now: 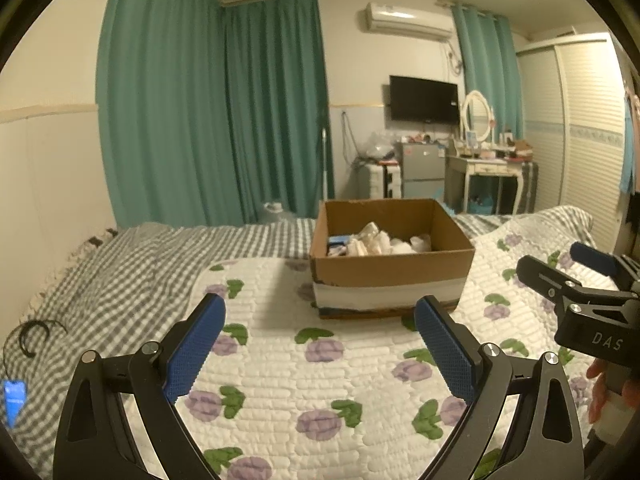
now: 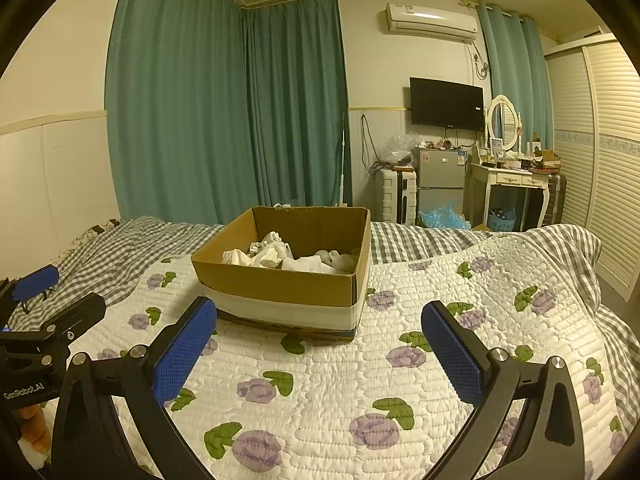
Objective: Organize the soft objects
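Both tools, left (image 1: 320,354) and right (image 2: 320,350), gape before one box (image 1: 390,270).

The cardboard box (image 1: 392,268) walls hide most of the white soft things (image 1: 376,242) inside. The blue item (image 1: 338,240) there is too small to identify. An orange-and-white soft thing (image 2: 34,428) is cut off behind the left gripper (image 2: 44,292).

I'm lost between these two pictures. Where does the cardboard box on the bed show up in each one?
Left wrist view: the cardboard box sits right of centre on the floral quilt, beyond the open left gripper.
Right wrist view: the cardboard box sits left of centre, beyond the open right gripper.
Shared landmark: the wall television, upper right in both.
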